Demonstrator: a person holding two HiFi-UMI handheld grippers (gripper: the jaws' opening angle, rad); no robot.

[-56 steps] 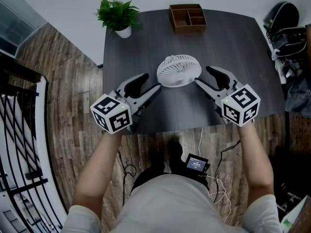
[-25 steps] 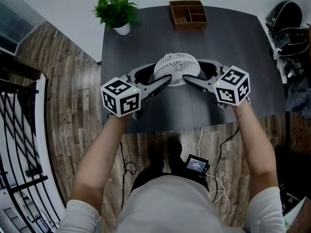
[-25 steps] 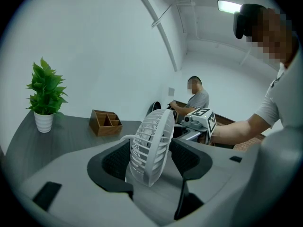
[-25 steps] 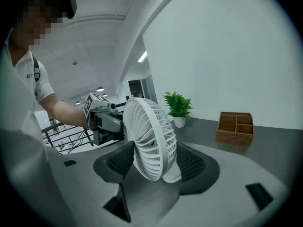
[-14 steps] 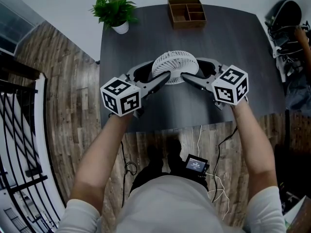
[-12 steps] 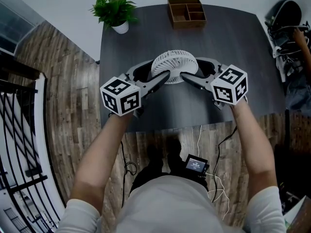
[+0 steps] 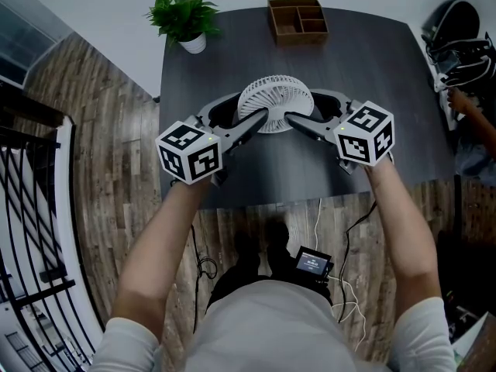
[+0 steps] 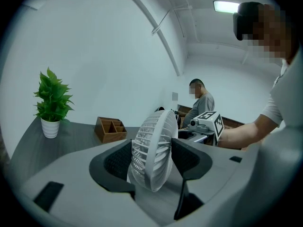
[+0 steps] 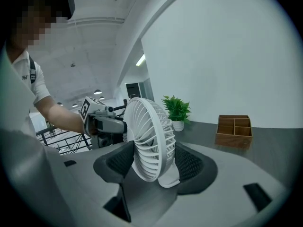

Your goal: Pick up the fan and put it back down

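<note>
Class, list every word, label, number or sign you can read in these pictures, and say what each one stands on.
No text can be read.
Cubes with black-and-white square markers: patterns only, no letters or numbers.
Small black device with a lit screen: writing too small to read.
White round slatted fan: no brand shows.

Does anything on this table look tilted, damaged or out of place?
Nothing stands out. The white fan is intact and clamped between the left gripper and the right gripper. The plant stands upright, and the wooden organizer sits flat.
</note>
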